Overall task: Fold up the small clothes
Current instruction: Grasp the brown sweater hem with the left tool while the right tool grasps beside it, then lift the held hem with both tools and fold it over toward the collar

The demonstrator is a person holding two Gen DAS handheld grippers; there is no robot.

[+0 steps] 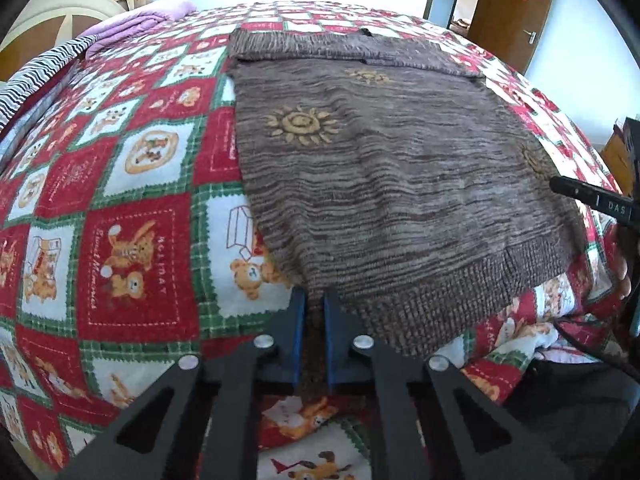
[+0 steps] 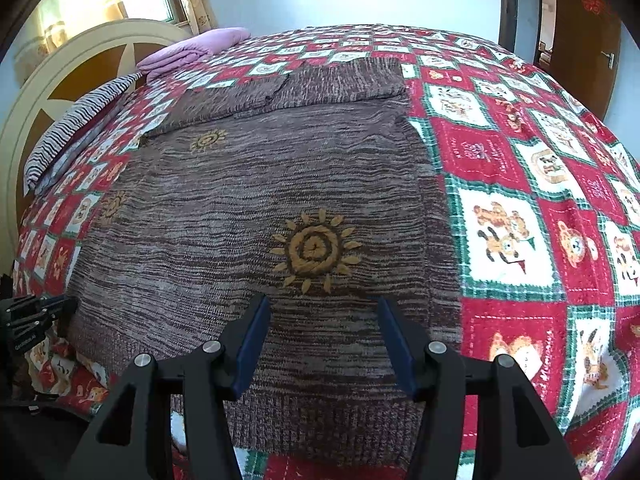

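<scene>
A brown knitted sweater (image 1: 384,184) with yellow sun motifs lies spread flat on the bed, its ribbed hem toward me; it also shows in the right wrist view (image 2: 256,208). Its sleeves are folded across the far end. My left gripper (image 1: 315,300) is shut on the hem's left corner, with knit pinched between the blue pads. My right gripper (image 2: 322,304) is open, its fingers (image 2: 256,332) spread above the sweater's lower right part, holding nothing. The right gripper's tip also shows at the left wrist view's right edge (image 1: 592,200).
The bed carries a red, white and green teddy-bear quilt (image 1: 120,208). A folded purple blanket (image 2: 192,50) and a striped pillow (image 2: 76,128) lie by the headboard (image 2: 60,68). A brown door (image 1: 512,12) stands beyond the bed. The left gripper shows at the right wrist view's left edge (image 2: 32,316).
</scene>
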